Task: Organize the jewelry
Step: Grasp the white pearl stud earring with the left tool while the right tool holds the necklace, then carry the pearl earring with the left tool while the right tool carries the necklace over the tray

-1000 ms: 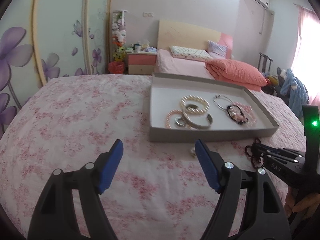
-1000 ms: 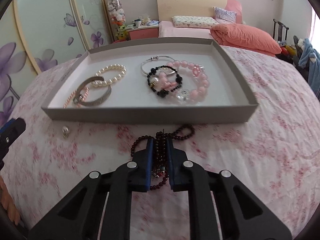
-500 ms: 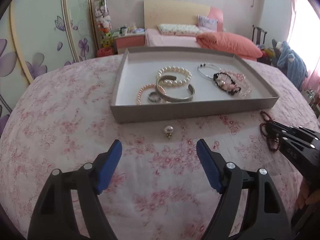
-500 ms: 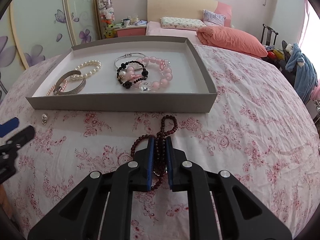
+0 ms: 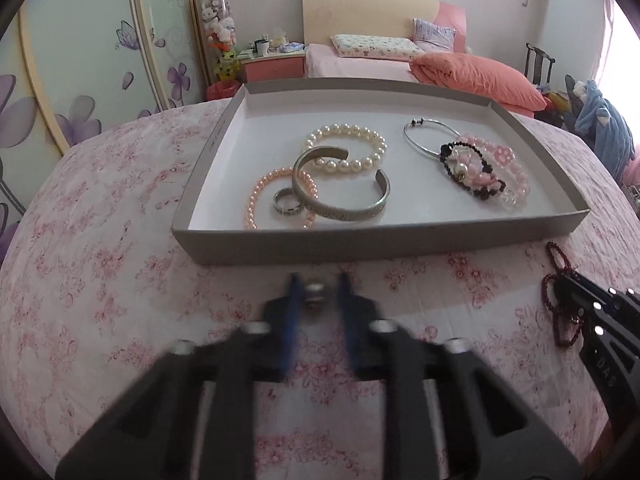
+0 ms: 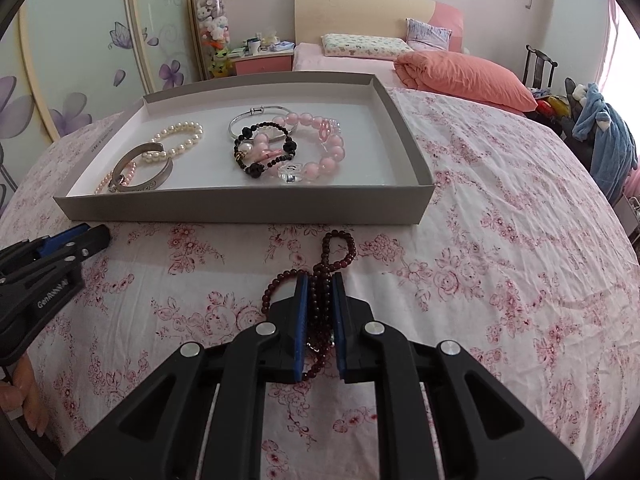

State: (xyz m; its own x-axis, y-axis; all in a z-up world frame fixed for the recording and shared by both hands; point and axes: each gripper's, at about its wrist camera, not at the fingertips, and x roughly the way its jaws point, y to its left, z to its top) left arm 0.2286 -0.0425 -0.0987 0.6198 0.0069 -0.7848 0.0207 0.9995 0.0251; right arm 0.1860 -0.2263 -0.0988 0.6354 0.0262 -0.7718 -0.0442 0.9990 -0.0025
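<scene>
A grey tray [image 5: 384, 240] [image 6: 240, 210] on the floral bedspread holds pearl bracelets [image 5: 348, 150], a silver cuff [image 5: 344, 200], a ring [image 5: 286, 204], a thin bangle [image 5: 424, 138] and pink and black bead bracelets [image 6: 288, 148]. My left gripper [image 5: 318, 284] is blurred and nearly closed around a small pearl earring [image 5: 316, 292] just in front of the tray. My right gripper [image 6: 320, 280] is shut on a dark red bead strand [image 6: 338, 248] lying on the bedspread; it also shows in the left wrist view [image 5: 560, 304].
The pink floral bedspread [image 6: 500, 240] stretches right of the tray. A second bed with an orange pillow [image 6: 464, 74], a nightstand [image 6: 262, 62] and a floral wardrobe [image 5: 80, 60] stand behind. A chair with blue clothes [image 6: 608, 140] is at the far right.
My left gripper moved forward to the pearl earring and its fingers closed in around it. My right gripper stays shut on the red bead strand and shifted slightly.
</scene>
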